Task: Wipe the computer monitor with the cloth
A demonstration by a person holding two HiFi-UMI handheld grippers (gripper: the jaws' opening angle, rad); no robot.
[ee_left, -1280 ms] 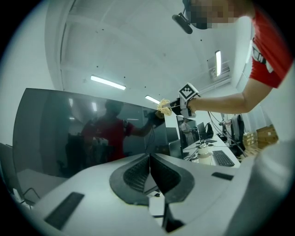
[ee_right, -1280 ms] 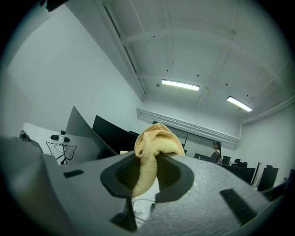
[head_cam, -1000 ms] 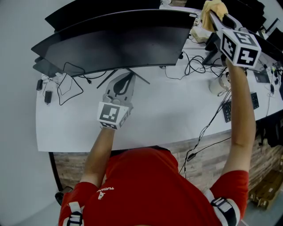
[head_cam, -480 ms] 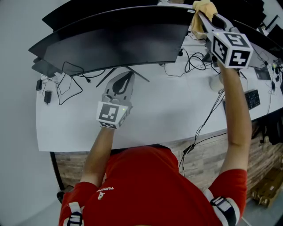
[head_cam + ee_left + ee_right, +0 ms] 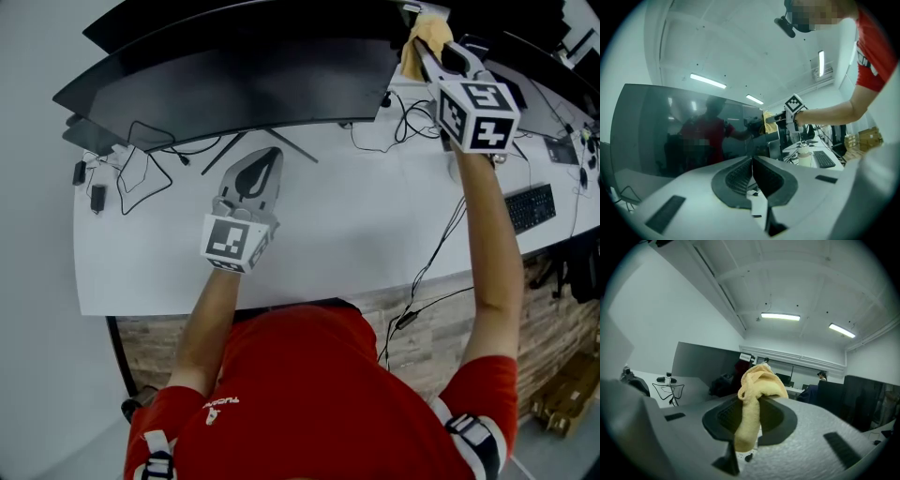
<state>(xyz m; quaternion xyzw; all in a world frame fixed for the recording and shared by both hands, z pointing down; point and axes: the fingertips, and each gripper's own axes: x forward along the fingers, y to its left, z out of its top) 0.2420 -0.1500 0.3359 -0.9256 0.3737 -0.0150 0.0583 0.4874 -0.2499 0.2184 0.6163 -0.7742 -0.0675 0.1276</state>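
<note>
Clamping yellow cloth [image 5: 433, 26] in right tongs [image 5: 422, 47] at the 3 o'clock end of the monitor [image 5: 244, 89] spanning 9-to-3. Resting left tongs [image 5: 265, 157], clenched empty, on open table [image 5: 356, 225], aiming 12 o'clock.

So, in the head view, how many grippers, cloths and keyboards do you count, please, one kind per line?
grippers: 2, the left gripper and the right gripper
cloth: 1, yellow, held in the right gripper
keyboard: 1, black, at the right edge of the desk
total: 4
</note>
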